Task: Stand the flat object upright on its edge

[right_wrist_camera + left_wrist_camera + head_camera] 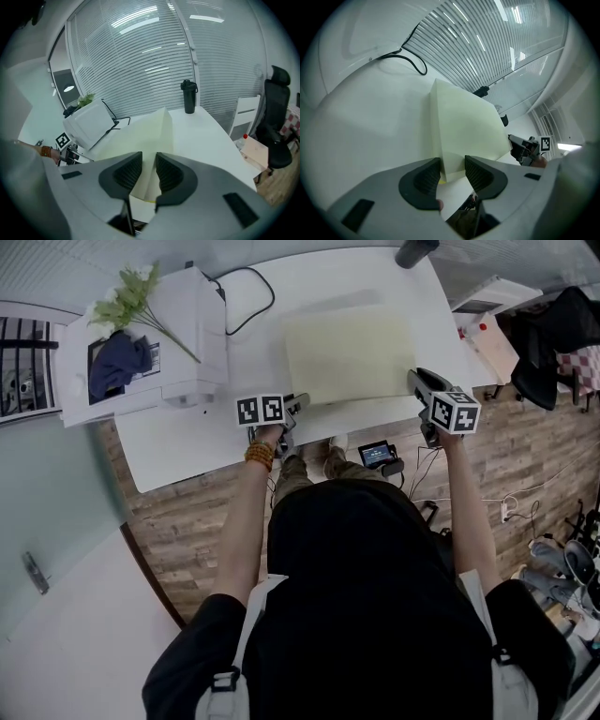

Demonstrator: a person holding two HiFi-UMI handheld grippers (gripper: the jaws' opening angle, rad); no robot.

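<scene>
A pale yellow foam slab (pixel 352 352) lies on the white table (pixel 187 437), with its near edge at the table's front. My left gripper (pixel 298 407) is shut on the slab's near left corner, and the left gripper view shows the slab (pixel 464 126) pinched between the two pads of that gripper (pixel 452 171). My right gripper (pixel 415 379) holds the near right corner. In the right gripper view the slab (pixel 140 136) runs away from the jaws of that gripper (pixel 149 171), which press on its edge. The near edge looks slightly raised off the table.
A white machine (pixel 150 343) stands at the table's left, with a green plant sprig (pixel 131 296) and a dark blue cloth (pixel 117 362) on it. A black cable (pixel 244 296) trails beside it. A black bottle (pixel 188 96) stands at the far edge. A black chair (pixel 276 117) is at the right.
</scene>
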